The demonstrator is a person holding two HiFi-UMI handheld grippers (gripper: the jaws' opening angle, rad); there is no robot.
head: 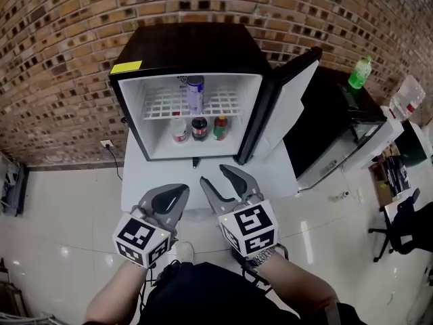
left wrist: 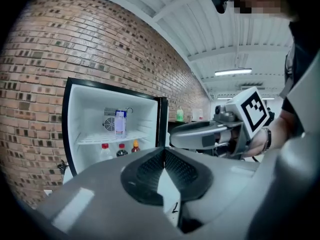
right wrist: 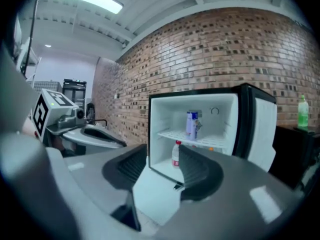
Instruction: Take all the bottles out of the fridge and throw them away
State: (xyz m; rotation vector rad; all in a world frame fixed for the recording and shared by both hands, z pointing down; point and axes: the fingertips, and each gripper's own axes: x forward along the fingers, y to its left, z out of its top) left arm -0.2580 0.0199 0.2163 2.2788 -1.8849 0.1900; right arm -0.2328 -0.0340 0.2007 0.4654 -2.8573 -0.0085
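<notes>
The left tongs (head: 181, 189) are hovering in the lower left of the head view, carried on a bare left forearm (head: 111, 296) that is reaching forward and up the frame. Their jaws are lying pressed together at the tips with nothing between them (the left gripper view shows the ribbed pads (left wrist: 150, 168) meeting). They are hanging over the near edge of the white table (head: 152, 175), short of the fridge (head: 189, 46).

The fridge is standing open at upper centre, against the brick wall (head: 67, 32). A tall blue-and-white bottle (head: 195, 93) is standing on its wire shelf. Below it, on the fridge floor, a white bottle (head: 179, 130), a dark bottle (head: 199, 128) and a reddish bottle (head: 220, 127) are standing in a row, close together.

Just right of centre, the right tongs (head: 213, 175) are pointing at the fridge opening from a right forearm (head: 298, 279) that is wearing a watch. Their jaws are standing apart and holding nothing.

The fridge door (head: 284, 100) is swinging out to the right. A green bottle (head: 360, 72) is standing on a black cabinet at the upper right.
</notes>
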